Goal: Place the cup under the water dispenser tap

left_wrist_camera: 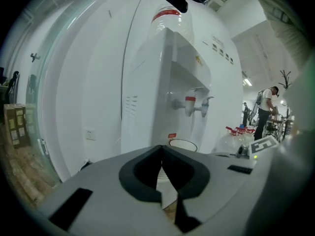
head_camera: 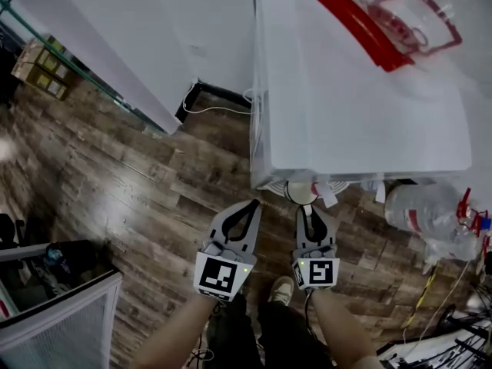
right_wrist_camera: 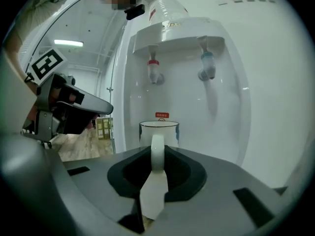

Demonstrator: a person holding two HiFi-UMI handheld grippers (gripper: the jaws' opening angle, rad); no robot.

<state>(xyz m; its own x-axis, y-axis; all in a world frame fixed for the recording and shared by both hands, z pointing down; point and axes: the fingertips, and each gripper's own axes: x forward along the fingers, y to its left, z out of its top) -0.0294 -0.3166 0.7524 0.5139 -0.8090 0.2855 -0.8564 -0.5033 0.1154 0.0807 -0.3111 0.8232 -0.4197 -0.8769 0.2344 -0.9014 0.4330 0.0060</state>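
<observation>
I've got the cup (right_wrist_camera: 159, 131) pinched by its handle (right_wrist_camera: 157, 157) in my right hand-held gripper (right_wrist_camera: 157, 149). It sits low in front of the water dispenser (right_wrist_camera: 197, 97), close to its front face and lined up below the red tap (right_wrist_camera: 154, 70), with the blue tap (right_wrist_camera: 206, 65) off to one side. This looks like the placing step, nearly home. Next I need to set the cup down level on whatever ledge sits under the taps, which I can't see from here. Then I spread the jaws and back straight out, so the handle doesn't drag the cup askew. It's a white, straight-walled cup with a thin dark rim and a flat strap handle, probably slick to hold. My left hand-held gripper (left_wrist_camera: 161, 149) is pressed together on nothing, just beside the right one at the dispenser's front. The dispenser is glossy white plastic with a rounded face and a clear bottle (head_camera: 400, 14) with a red band on top. It stands on a floor (head_camera: 138, 183) of dark wood planks.
</observation>
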